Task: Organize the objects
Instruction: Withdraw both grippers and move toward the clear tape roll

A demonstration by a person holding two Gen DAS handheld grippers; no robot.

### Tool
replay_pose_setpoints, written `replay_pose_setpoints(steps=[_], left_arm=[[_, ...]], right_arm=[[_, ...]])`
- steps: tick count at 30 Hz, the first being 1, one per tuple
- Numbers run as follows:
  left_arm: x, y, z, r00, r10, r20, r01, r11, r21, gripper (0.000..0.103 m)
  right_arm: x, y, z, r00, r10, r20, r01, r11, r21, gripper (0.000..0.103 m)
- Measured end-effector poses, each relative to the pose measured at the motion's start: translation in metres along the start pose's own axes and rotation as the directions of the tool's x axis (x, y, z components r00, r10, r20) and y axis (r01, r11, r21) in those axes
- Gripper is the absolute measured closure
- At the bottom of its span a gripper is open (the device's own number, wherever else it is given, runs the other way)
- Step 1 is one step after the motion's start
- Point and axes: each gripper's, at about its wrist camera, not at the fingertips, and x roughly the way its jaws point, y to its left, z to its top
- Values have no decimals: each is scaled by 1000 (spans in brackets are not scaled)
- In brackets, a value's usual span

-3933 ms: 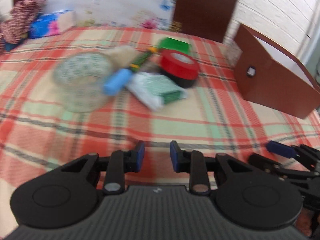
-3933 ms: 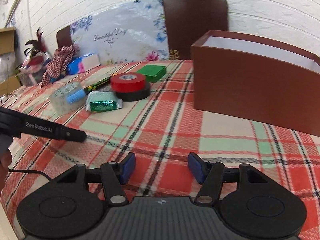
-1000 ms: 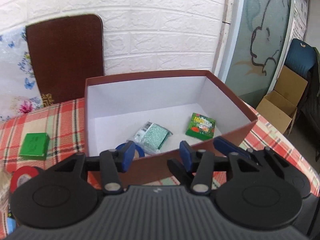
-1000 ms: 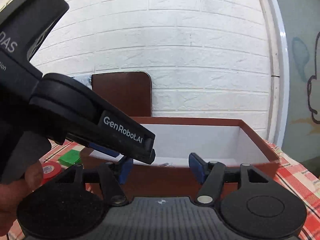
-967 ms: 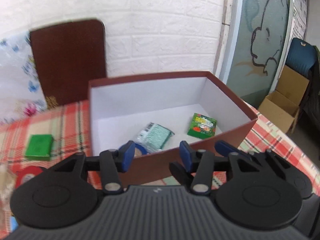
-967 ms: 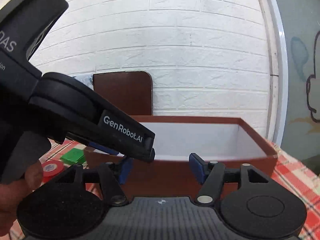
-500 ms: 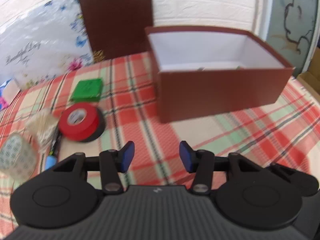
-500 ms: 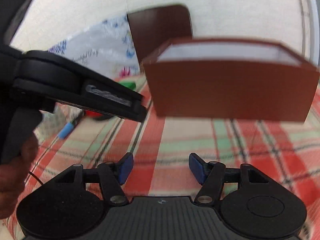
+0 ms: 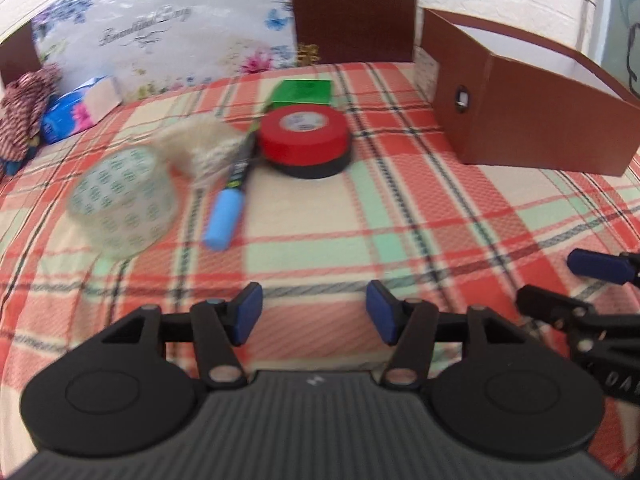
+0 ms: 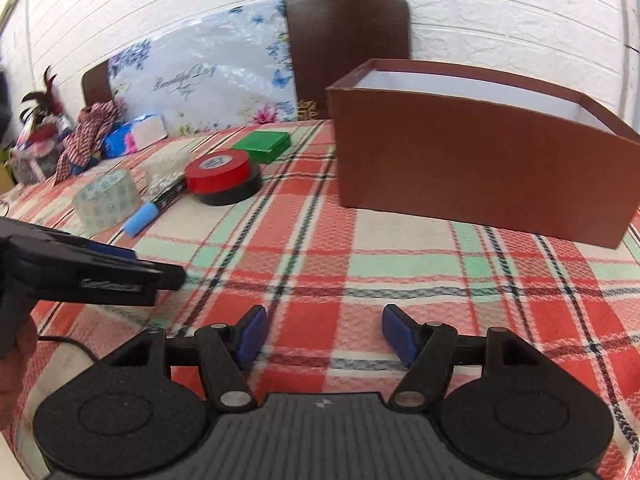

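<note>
Both tongs, left [image 9: 314, 312] and right [image 10: 322, 336], released and just widening over the plaid-clothed worktop [image 9: 400, 216] with nothing between them; ahead of the left: red tape roll [image 9: 304, 136], blue-capped marker [image 9: 228, 208], clear patterned tape roll [image 9: 122, 204]; ahead-right: open brown cardboard box [image 10: 472, 164].

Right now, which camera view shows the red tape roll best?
The left wrist view. There the red tape roll lies near the centre, large, with its label on top and a black roll under it. In the right wrist view it is smaller and off to the left, seen more from the side.
</note>
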Motion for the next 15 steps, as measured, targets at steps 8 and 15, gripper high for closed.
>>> replay_pose_setpoints(steps=[8, 15], left_arm=[[1, 126, -23, 964, 261, 48, -245, 946, -211, 30], [-4, 188, -45, 949, 276, 153, -187, 882, -433, 25]], right_arm=[[17, 41, 14, 993, 111, -37, -114, 988, -103, 37], [44, 120, 76, 961, 276, 17, -266, 942, -205, 38]])
